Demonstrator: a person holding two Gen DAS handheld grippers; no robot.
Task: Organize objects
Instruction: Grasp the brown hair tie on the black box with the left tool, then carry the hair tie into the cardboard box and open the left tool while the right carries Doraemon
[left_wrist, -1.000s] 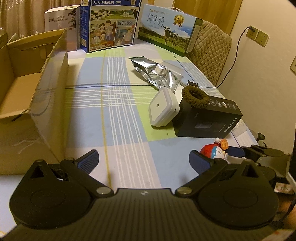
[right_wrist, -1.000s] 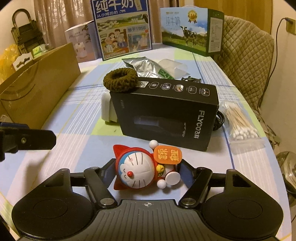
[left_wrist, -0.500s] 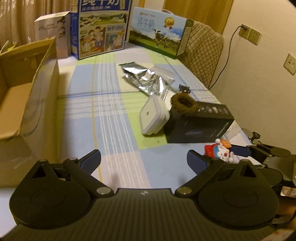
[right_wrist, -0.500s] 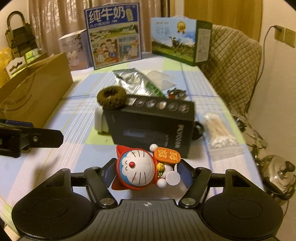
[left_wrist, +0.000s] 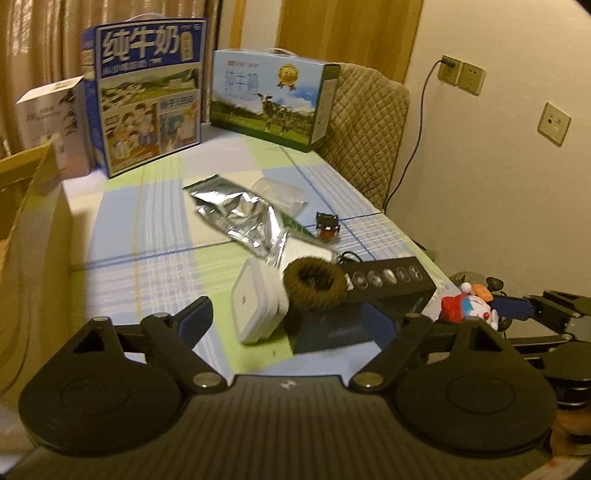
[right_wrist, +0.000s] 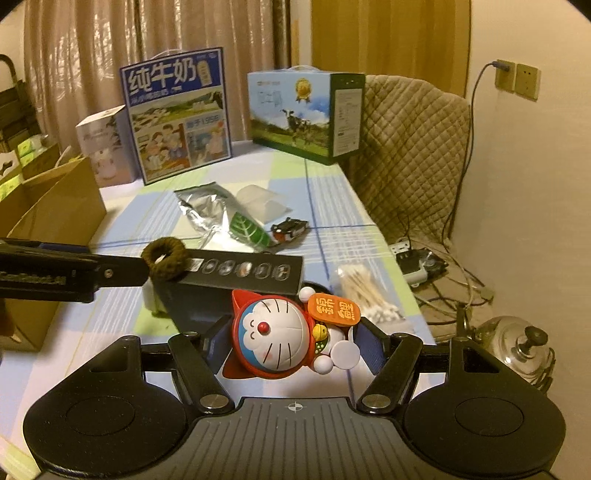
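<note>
The red, blue and white plastic cat figurine (right_wrist: 275, 338) was pinched between the blue pads of the right gripper (right_wrist: 291, 345), raised clear of the checked tablecloth (right_wrist: 332, 206). The left gripper (left_wrist: 286, 319) was closing on nothing, above the white square case (left_wrist: 256, 304).

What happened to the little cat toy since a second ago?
The right tool has lifted the cat toy off the table, still squeezed between its fingers. The left tool holds nothing and its jaws are closing. The black box, hair tie and cotton swabs stayed put.
</note>
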